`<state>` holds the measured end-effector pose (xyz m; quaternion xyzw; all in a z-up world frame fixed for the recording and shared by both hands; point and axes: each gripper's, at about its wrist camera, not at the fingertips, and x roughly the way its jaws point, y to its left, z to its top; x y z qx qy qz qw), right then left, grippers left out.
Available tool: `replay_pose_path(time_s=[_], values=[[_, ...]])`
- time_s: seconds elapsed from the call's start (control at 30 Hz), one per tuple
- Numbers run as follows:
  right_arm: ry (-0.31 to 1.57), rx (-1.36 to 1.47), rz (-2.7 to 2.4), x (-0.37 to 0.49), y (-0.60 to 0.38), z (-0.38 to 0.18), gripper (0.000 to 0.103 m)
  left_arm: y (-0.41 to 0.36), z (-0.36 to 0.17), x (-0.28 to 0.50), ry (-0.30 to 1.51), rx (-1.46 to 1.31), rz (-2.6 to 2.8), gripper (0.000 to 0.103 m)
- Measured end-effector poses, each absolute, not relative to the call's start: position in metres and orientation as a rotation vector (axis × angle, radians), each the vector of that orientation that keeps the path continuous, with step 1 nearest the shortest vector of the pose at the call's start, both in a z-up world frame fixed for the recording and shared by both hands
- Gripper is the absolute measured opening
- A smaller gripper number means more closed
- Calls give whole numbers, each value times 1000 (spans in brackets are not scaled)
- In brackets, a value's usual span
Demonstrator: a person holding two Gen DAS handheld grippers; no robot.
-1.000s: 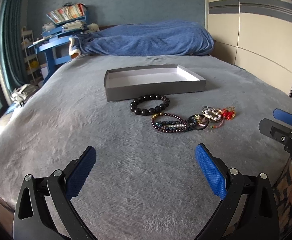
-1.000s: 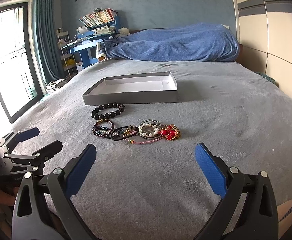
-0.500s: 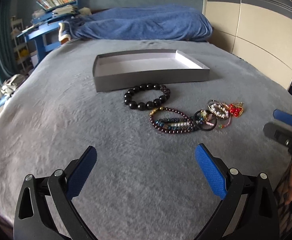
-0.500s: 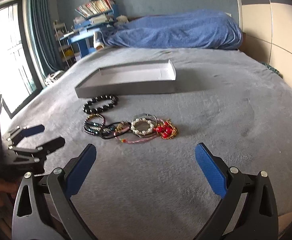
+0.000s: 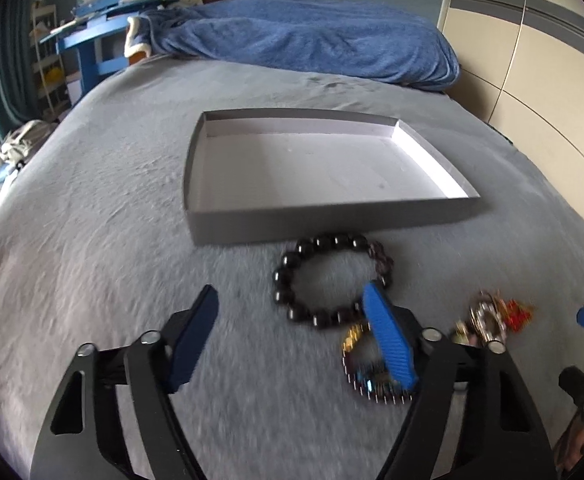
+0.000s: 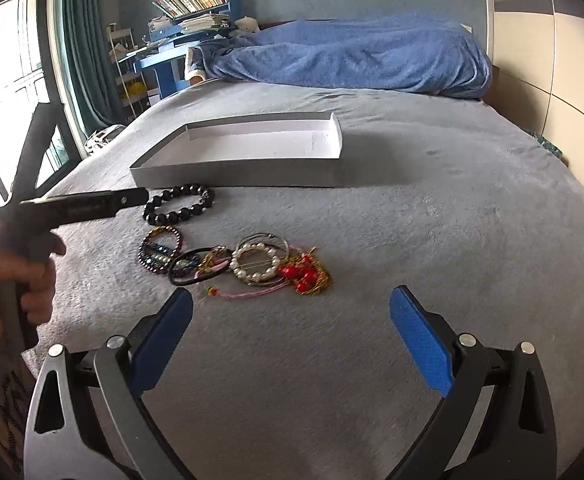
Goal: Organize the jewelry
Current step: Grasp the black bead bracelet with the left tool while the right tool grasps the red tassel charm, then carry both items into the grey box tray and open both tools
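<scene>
- Grey bedspread (image 6: pixel 432 240) right of the jewelry cluster (image 6: pixel 260 266): bare, free to pass.
- Grey box (image 5: pixel 312 168): walls low, interior clear from above.
- Black bead bracelet (image 5: pixel 328 280) lies just before the box's near wall.

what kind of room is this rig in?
Most likely a bedroom. The work surface is a bed with a grey cover and a rumpled blue blanket at its far end; a blue desk stacked with books stands in the corner beside a curtained window.
</scene>
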<state>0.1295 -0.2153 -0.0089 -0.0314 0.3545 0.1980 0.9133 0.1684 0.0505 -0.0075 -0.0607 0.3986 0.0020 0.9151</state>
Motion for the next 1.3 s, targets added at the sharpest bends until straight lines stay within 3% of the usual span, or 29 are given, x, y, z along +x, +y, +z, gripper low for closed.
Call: replay_pose_path(time_s=[0.1,0.33,0.43,0.47,0.5,0.6,1.3], values=[[756,-61,406,140,-217,-14,66,51,-16,189,867,-121,-6,62],[786,-58,399,167,-217,-23,44,50,-37,211,930,-106,-16,43],[800,-74,397,177,-213,-29,33,49,-37,206,917,-95,-19,25],[806,-76,399,180,-211,-31,26,49,-37,204,914,-95,-23,17],[813,-79,400,182,-210,-34,18,50,-37,203,912,-99,-27,16],[813,-65,421,184,-212,-34,7,53,-33,195,891,-105,-42,15],[622,38,473,176,-227,42,2,52,71,153,674,-103,-124,15]])
